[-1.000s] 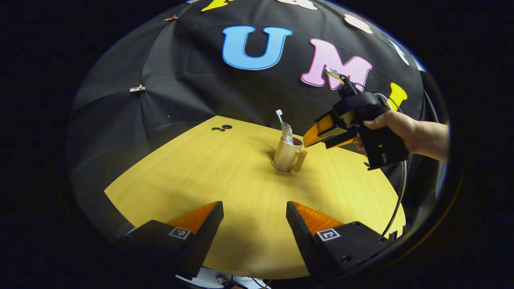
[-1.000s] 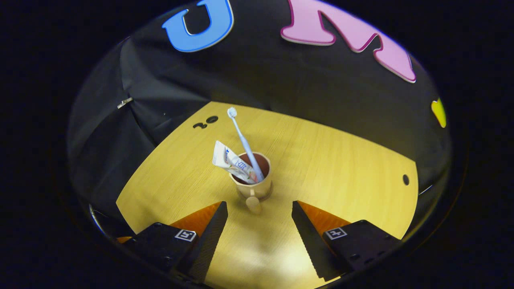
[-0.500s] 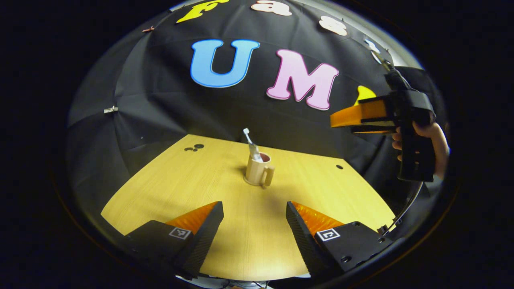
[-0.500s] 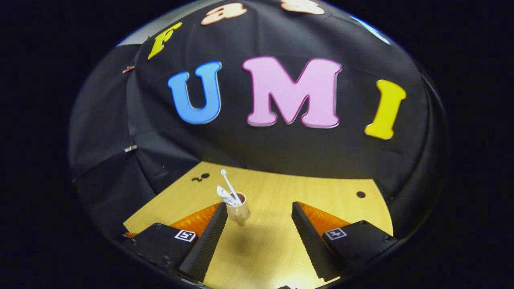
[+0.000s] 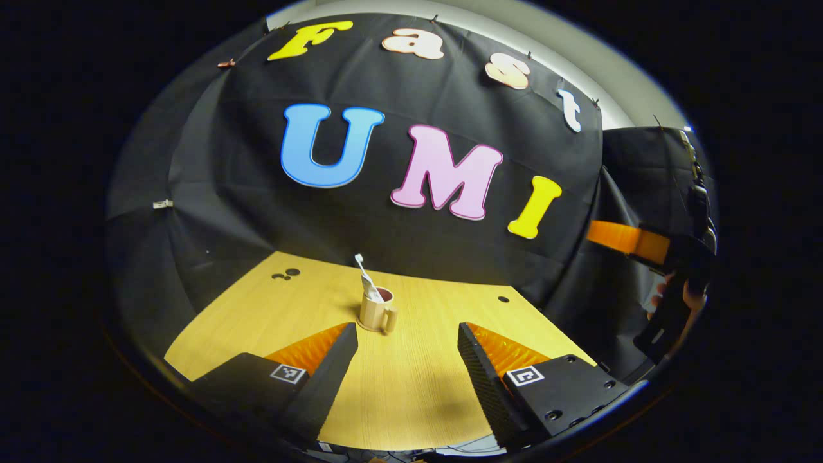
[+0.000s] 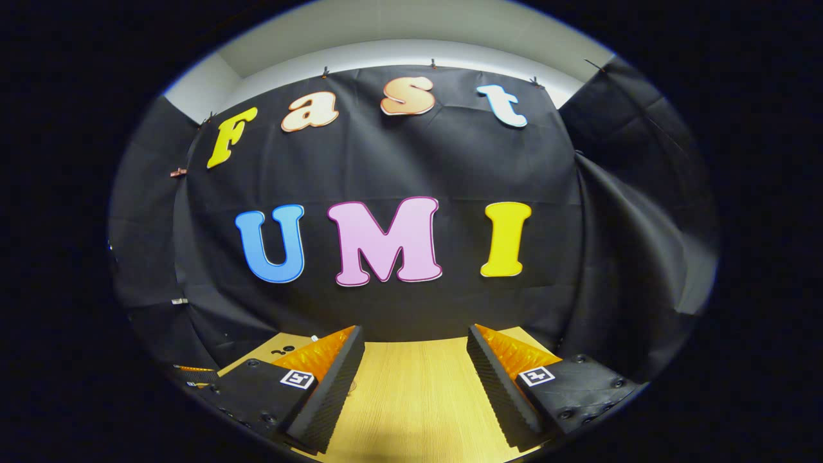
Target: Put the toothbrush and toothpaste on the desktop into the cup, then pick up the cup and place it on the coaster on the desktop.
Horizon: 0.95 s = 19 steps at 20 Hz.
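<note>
**A:** Where to look for the cup (image 5: 377, 312)?

**B:** Straight ahead of the left gripper (image 5: 406, 360), some way beyond its fingertips and slightly toward its left finger. Standing upright on the desktop (image 5: 411, 399), handle toward the right finger's side.

**A:** And inside?

**B:** Holding the toothbrush (image 5: 360, 260) and the toothpaste (image 5: 370, 287), both leaning toward the left finger's side, propped against the rim.

**A:** Left tongs clamped on anything?

**B:** No. Spread wide, pinching nothing, well clear of the cup.

**A:** And the right gripper (image 6: 415, 379)?

**B:** Likewise parted and empty, raised about level over the near desktop and pointing at the cloth wall (image 6: 398, 161). Also caught far out to the right of the left tongs, in a hand (image 5: 688, 297).

**A:** Why so far from the cup?

**B:** Probably to leave the loaded cup undisturbed. Looks like the closing stage of the job.

**A:** On the coaster, then?

**B:** Cannot tell. Too small at the cup's base to make out.
</note>
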Available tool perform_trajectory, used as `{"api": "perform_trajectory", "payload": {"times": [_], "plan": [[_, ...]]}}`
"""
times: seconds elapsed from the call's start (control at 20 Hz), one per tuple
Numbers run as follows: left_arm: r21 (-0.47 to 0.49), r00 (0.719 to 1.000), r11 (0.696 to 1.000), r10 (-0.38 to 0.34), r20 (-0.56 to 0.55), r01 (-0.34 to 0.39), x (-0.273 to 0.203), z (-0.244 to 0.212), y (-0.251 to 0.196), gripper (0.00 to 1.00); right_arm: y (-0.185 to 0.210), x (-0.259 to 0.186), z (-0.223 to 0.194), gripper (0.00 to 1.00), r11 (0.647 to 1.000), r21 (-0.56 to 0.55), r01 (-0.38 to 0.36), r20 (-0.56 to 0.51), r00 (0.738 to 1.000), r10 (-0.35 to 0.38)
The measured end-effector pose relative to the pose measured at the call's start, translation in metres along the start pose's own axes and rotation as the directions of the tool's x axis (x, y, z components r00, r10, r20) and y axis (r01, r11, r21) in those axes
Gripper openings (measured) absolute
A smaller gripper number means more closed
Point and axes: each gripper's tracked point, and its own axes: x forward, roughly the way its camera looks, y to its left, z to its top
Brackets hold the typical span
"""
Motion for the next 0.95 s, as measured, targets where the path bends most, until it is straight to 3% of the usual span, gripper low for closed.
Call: {"api": "perform_trajectory", "payload": {"times": [0.2,0.35,0.7,0.95], "plan": [[0.034,0.996,0.998,-0.054,0.066,0.052,-0.027,0.014,-0.024,0.97,0.006,-0.046,-0.016,0.98,1.000,0.016,0.016,0.027,0.999,-0.017],[0.075,0.997,0.995,-0.068,0.044,0.065,-0.043,0.011,-0.026,0.97,0.025,-0.076,-0.029,0.98,1.000,0.019,-0.002,0.029,1.000,0.001],[0.045,0.998,0.998,-0.040,0.046,0.038,-0.056,0.015,-0.008,0.97,0.064,-0.097,-0.059,0.98,0.996,0.009,-0.090,-0.043,0.995,0.091],[0.033,0.999,0.999,-0.023,0.041,0.022,-0.054,0.013,-0.001,0.97,0.071,-0.097,-0.068,0.98,0.993,0.042,-0.112,-0.075,0.990,0.115]]}}
